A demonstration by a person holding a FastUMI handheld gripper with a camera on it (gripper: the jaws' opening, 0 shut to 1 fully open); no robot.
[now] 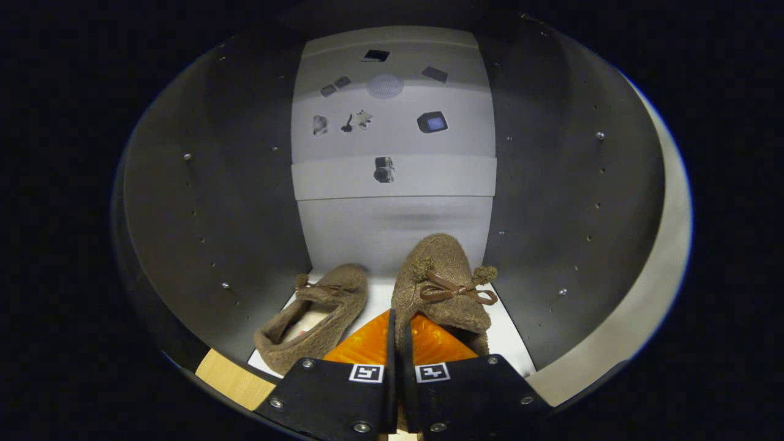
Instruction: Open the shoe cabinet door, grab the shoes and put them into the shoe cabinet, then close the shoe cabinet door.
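The gripper (397, 343) is at the mouth of the shoe cabinet (214, 202) and points inside. Its two fingers are pressed close together, with only a thin dark slit between them. They seem to pinch the heel edge of the right slipper (444, 285), but the contact itself is hidden behind the fingers, so I cannot tell for sure.

This right slipper is brown and fuzzy, with a brown bow and two small pompoms on its top. It stands on the white shelf floor (505, 334), its toe pointing to the back. Just beside it, on the left, lies the left slipper (318, 315), a little apart from the fingers, with its opening visible.

The dark side walls of the cabinet have small holes and screws. Beyond the slippers is the pale back wall (392, 177), with some small dark shapes printed on it.
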